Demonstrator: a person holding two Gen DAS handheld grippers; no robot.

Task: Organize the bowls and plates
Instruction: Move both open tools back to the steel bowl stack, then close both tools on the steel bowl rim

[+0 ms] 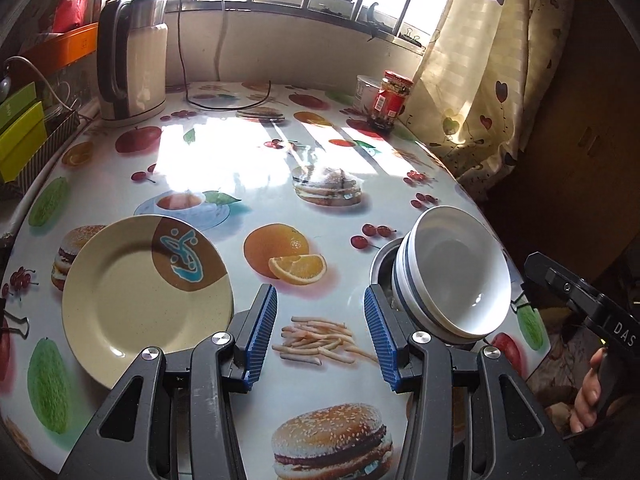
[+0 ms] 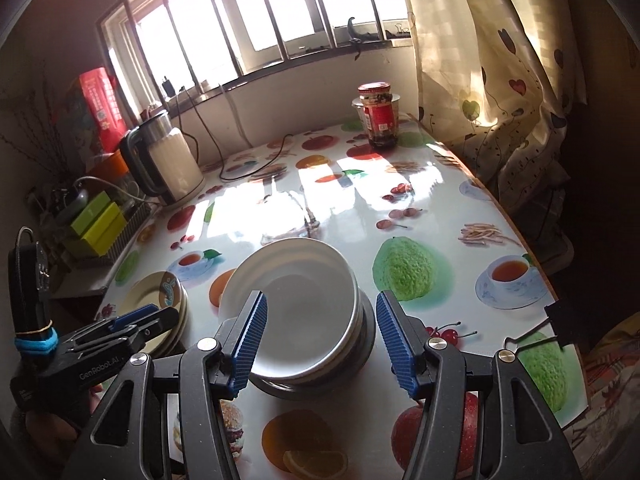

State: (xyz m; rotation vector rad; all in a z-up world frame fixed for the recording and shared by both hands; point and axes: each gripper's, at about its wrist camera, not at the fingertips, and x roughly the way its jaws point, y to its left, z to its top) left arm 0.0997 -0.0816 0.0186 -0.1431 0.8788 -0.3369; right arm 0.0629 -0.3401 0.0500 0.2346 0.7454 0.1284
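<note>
A cream plate (image 1: 148,296) with a brown and blue patch lies on the fruit-print table (image 1: 340,216), to the left of my left gripper (image 1: 320,312). That gripper is open, with only tablecloth between its fingers. To its right, white bowls (image 1: 452,276) with dark rim stripes sit nested and tilted in a metal bowl (image 1: 382,264). In the right wrist view the bowl stack (image 2: 304,300) lies just ahead of my right gripper (image 2: 320,320), which is open with its pads off the bowls. The left gripper (image 2: 156,316) hovers over the stacked plates (image 2: 156,292).
An electric kettle (image 1: 132,60) with its cord stands at the back left, a red-lidded jar (image 1: 394,98) and a white cup (image 1: 366,92) at the back right. Green boxes (image 1: 20,132) line the left side. A curtain (image 2: 500,100) hangs past the table's right edge.
</note>
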